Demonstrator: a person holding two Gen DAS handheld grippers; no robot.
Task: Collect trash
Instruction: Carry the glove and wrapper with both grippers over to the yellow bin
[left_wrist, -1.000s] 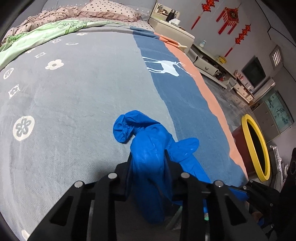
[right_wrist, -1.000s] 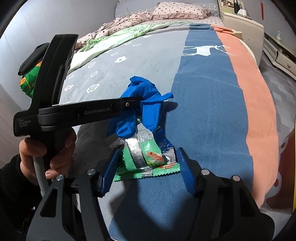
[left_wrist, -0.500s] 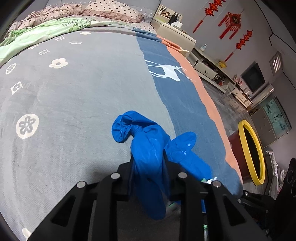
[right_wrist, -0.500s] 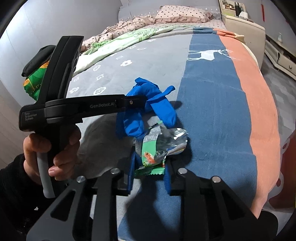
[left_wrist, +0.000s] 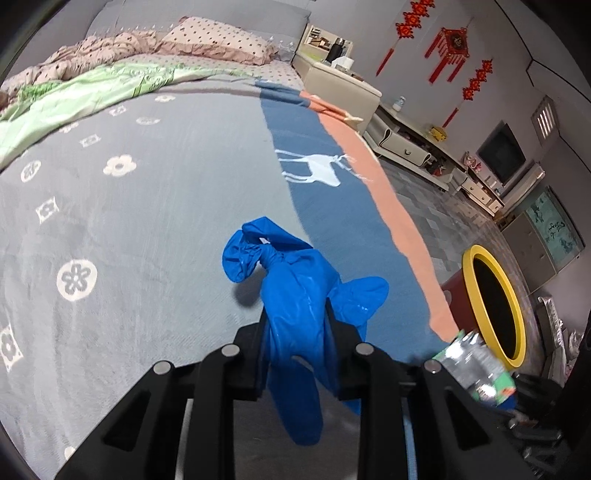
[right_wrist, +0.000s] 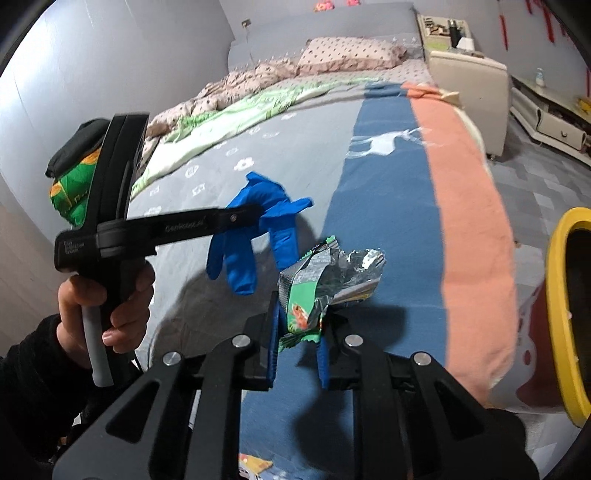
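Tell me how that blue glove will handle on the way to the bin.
Probably floppy: the blue glove droops limply from the left gripper, its fingers dangling in the right wrist view. Likely light. It looks smooth, so it might slip.

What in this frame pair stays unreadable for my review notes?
- Inside of the yellow-rimmed bin: left wrist view shows only a dark opening; right wrist view cuts it at the edge.
- Snack wrapper print: too crumpled and small in the right wrist view, blurred in the left.
- Blue glove lower end: hidden behind the left gripper.
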